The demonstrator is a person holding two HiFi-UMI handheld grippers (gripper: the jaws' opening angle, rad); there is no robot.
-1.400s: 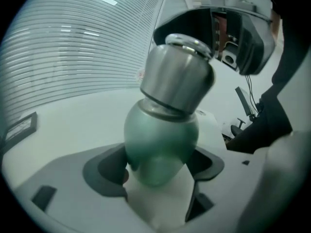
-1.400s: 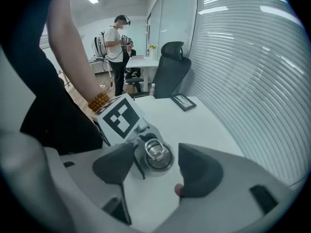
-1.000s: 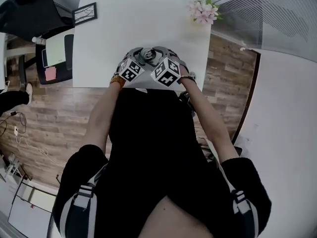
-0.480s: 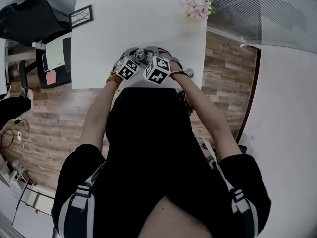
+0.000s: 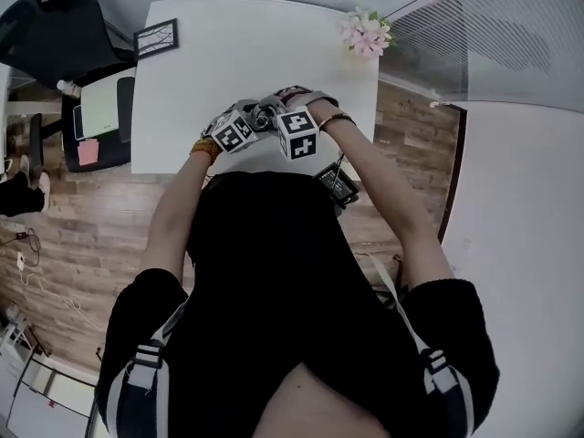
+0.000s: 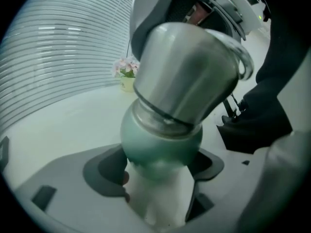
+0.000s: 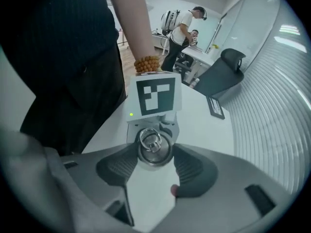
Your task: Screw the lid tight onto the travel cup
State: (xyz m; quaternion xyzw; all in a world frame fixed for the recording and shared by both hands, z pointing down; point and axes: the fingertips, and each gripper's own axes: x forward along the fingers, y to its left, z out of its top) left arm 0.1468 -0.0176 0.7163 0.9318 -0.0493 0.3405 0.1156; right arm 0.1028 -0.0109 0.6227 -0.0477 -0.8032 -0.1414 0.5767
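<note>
**Both claws on cup at near bench edge**

White bench (image 5: pixel 255 53), big, fills the top of the head view. A person in a black top stands at its near edge, both forearms reaching in.

Left claw (image 6: pixel 160 174): clamped round the cup's lower body, a pad against each side. In its view the cup leans right.

Right claw (image 7: pixel 155 154): points steeply down from above. Its jaws have just been closing, and the pads now press both sides of the lid, fairly wide apart.

Travel cup (image 6: pixel 160 140): teal body with a steel top, at the near bench edge between the two claws. Cannot tell whether its base sits on the bench.

Flowers (image 5: pixel 365 33) at the far right corner and a picture frame (image 5: pixel 156 37) at the far left, both well apart from the cup.

Lid (image 7: pixel 154 147): steel and round, on the cup. A small ring (image 7: pixel 150 139) sits on top.
</note>
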